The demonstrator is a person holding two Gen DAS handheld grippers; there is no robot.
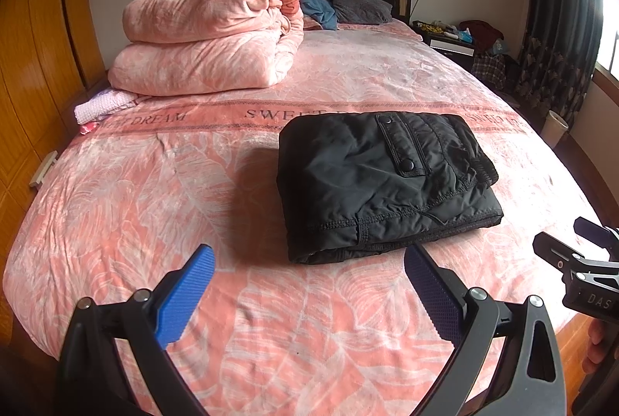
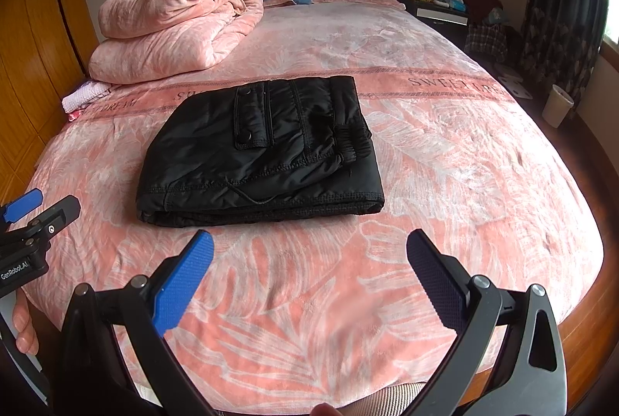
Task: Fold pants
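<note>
Black padded pants (image 1: 383,180) lie folded into a compact rectangle on the pink bed cover, a snap pocket flap on top and the elastic waistband at the right. In the right wrist view the same pants (image 2: 263,153) sit left of centre. My left gripper (image 1: 309,261) hovers just short of the bundle's near edge, open, nothing between its blue pads. My right gripper (image 2: 309,245) is also open and empty, near the bundle's front right corner. Each gripper shows at the other view's edge: the right gripper (image 1: 572,245) and the left gripper (image 2: 35,211).
A folded pink quilt (image 1: 209,36) is stacked at the bed's far left, with pillows (image 1: 359,5) and a blue cloth at the headboard. Wooden wardrobe (image 1: 35,60) lines the left. A cluttered nightstand (image 1: 452,36), curtain and white bin (image 2: 557,106) stand at the right.
</note>
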